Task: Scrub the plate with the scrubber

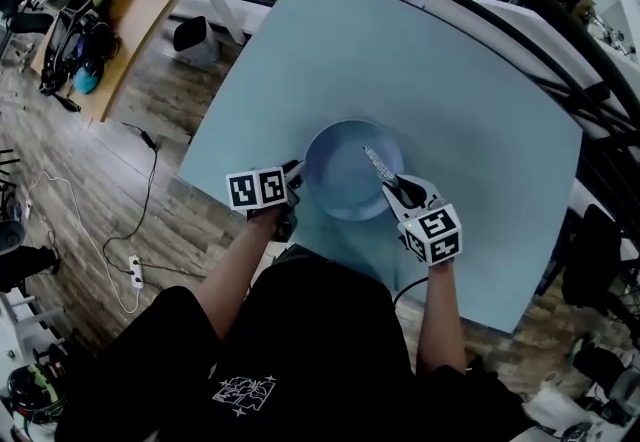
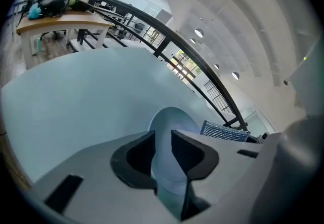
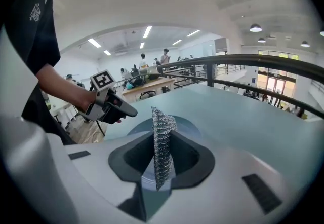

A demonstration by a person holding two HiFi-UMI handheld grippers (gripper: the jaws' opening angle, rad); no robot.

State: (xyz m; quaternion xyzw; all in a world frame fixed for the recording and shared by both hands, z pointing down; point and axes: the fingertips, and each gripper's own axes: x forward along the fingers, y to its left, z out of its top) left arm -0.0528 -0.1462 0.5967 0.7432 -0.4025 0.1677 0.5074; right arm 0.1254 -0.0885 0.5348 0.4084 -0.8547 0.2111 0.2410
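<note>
A pale blue plate point(image 1: 340, 162) lies on the light blue table point(image 1: 450, 110), near its front edge. My left gripper point(image 1: 294, 182) is shut on the plate's left rim; in the left gripper view the rim point(image 2: 167, 132) runs between the dark pads. My right gripper point(image 1: 397, 188) is shut on a silver mesh scrubber point(image 1: 378, 165), which leans over the plate's right half. The scrubber point(image 3: 162, 139) stands upright between the pads in the right gripper view, with the plate point(image 3: 188, 125) behind it and the left gripper point(image 3: 109, 105) at the left. The scrubber point(image 2: 225, 131) also shows beyond the plate.
The table's left edge point(image 1: 205, 120) drops to a wooden floor with a cable and power strip point(image 1: 135, 273). A wooden desk point(image 1: 140, 10) with bags stands at the far left. A black railing point(image 1: 520, 20) curves behind the table. The person's body fills the bottom.
</note>
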